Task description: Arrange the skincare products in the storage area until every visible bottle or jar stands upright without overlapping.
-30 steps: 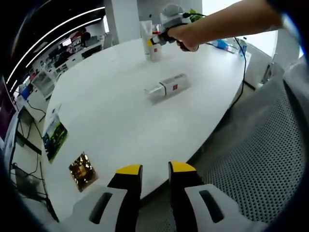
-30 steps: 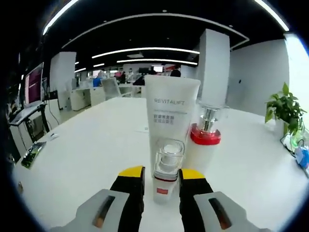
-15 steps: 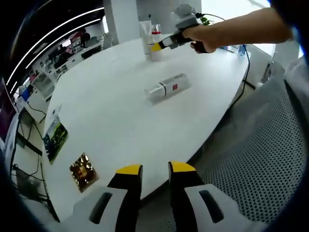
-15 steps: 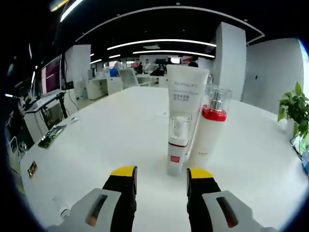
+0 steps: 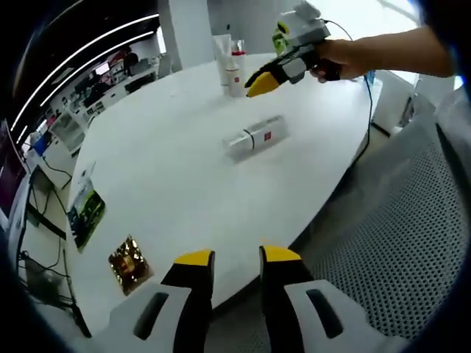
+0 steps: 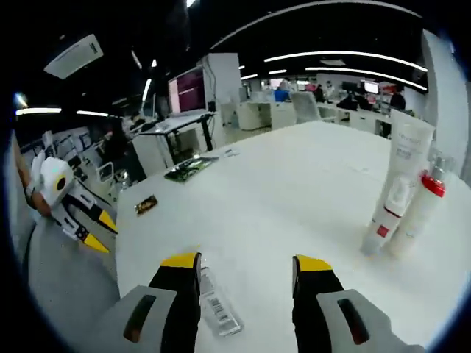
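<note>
On the white table (image 5: 162,147), a white bottle (image 5: 254,137) with a clear cap lies on its side mid-table. It also lies just under my right gripper (image 6: 246,263), label up (image 6: 218,309). This gripper is open and empty; it hovers beyond the lying bottle (image 5: 257,84) in the left gripper view. At the far end a tall white tube (image 6: 403,165), a red-collared bottle (image 6: 423,209) and a small clear-capped bottle (image 6: 383,220) stand upright together (image 5: 229,62). My left gripper (image 5: 237,257) hangs off the table's near edge, open and empty.
A gold packet (image 5: 129,261) and a green leaflet (image 5: 85,209) lie near the table's left edge. A grey mesh chair (image 5: 397,243) stands by the near right edge. A cable (image 5: 366,110) trails from the right gripper across the table's right end.
My right gripper let go of the small clear-capped bottle, which stays upright beside the tube, then pulled back and swung over the lying bottle. The left gripper has not moved.
</note>
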Demonstrator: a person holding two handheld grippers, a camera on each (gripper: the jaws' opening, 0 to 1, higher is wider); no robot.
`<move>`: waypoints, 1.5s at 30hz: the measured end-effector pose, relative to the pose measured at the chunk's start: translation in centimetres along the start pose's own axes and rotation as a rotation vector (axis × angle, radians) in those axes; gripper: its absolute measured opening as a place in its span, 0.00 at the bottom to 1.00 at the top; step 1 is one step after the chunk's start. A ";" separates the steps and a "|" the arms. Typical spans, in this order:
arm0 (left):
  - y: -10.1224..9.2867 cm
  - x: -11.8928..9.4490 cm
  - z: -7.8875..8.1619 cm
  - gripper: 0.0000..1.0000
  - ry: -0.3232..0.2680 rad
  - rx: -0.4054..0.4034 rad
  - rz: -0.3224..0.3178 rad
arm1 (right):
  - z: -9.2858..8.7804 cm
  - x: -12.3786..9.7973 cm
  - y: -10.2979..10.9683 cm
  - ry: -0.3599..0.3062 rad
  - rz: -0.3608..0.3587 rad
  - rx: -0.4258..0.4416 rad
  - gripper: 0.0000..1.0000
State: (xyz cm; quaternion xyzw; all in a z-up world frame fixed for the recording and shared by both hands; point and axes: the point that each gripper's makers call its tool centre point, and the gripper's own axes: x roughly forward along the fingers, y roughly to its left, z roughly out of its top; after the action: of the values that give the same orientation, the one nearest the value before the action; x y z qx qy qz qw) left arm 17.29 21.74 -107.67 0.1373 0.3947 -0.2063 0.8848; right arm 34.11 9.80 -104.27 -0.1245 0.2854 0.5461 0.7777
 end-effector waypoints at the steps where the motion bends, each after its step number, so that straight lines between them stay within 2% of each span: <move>1: 0.0 0.0 0.0 0.22 -0.001 -0.002 0.001 | -0.6 0.3 0.8 0.035 0.031 -0.013 0.40; 3: 0.1 0.0 0.1 0.22 -0.005 -0.002 0.004 | -2.0 0.9 2.1 0.103 0.089 -0.011 0.37; 5: 0.2 0.0 0.0 0.24 0.000 -0.008 0.005 | -3.3 1.3 2.4 0.173 0.088 -0.034 0.37; 8: 0.2 -0.1 0.3 0.25 -0.015 -0.009 0.005 | -5.5 1.6 2.2 0.267 0.090 -0.156 0.35; 14: 0.2 -0.4 1.1 0.30 -0.059 -0.032 0.001 | -6.9 2.1 2.4 0.321 0.092 -0.172 0.34; 15: 0.3 -0.4 1.3 0.31 -0.066 -0.036 -0.001 | -7.1 2.0 2.6 0.338 0.103 -0.204 0.33; 17: 0.5 -0.5 2.0 0.35 -0.107 -0.115 -0.012 | -7.5 1.9 2.6 0.357 0.101 -0.223 0.30; 18: 0.9 -0.7 2.3 0.37 -0.127 -0.126 -0.003 | -7.8 1.9 2.6 0.368 0.102 -0.222 0.30; 20: 0.9 -0.9 2.5 0.37 -0.131 -0.118 -0.011 | -7.5 1.8 2.6 0.359 0.096 -0.232 0.27; 23: 0.5 -0.9 2.7 0.38 -0.144 -0.120 -0.026 | -7.2 2.0 2.3 0.345 0.076 -0.191 0.22; 26: 0.4 -0.9 3.0 0.38 -0.159 -0.136 -0.049 | -7.3 2.1 2.0 0.364 0.035 -0.219 0.14; 27: 0.2 -1.0 3.3 0.39 -0.168 -0.154 -0.070 | -7.4 2.1 1.9 0.383 0.025 -0.249 0.14; 29: 0.0 -1.1 3.9 0.43 -0.193 -0.196 -0.103 | -7.4 2.3 2.1 0.395 0.017 -0.252 0.13; 31: 0.4 -1.5 4.9 0.46 -0.240 -0.285 -0.128 | -7.3 2.3 2.1 0.410 0.001 -0.234 0.13; 33: 1.1 -2.1 5.9 0.46 -0.271 -0.411 -0.165 | -7.0 2.4 2.3 0.387 -0.015 -0.191 0.12; 34: 1.9 -2.5 6.9 0.47 -0.325 -0.492 -0.169 | -6.3 2.5 2.7 0.345 -0.023 -0.131 0.12; 35: 2.3 -2.8 7.7 0.48 -0.373 -0.540 -0.178 | -5.8 2.5 3.1 0.312 -0.014 -0.083 0.12; 38: 3.7 -3.8 9.8 0.49 -0.524 -0.788 -0.225 | -3.7 2.3 4.9 0.173 0.034 0.167 0.12; 39: 3.9 -3.9 10.0 0.49 -0.540 -0.815 -0.232 | -3.5 2.3 5.1 0.157 0.039 0.189 0.12; 40: 3.9 -4.2 10.5 0.48 -0.588 -0.877 -0.260 | -2.6 2.0 6.0 0.105 0.064 0.266 0.12; 41: 3.5 -4.5 11.0 0.47 -0.625 -0.895 -0.307 | -2.4 1.9 6.4 0.098 0.070 0.283 0.12; 43: 2.5 -4.7 11.3 0.44 -0.647 -0.901 -0.375 | -1.8 1.5 7.5 0.074 0.089 0.289 0.12; 45: 1.8 -4.4 11.0 0.46 -0.607 -0.854 -0.387 | -0.8 1.3 9.1 0.034 0.131 0.333 0.12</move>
State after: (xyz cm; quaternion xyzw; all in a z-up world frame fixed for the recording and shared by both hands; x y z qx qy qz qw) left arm 22.51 19.98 -97.09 -0.3739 0.1886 -0.2172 0.8817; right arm 25.77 13.74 -104.60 0.0159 0.3927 0.5386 0.7453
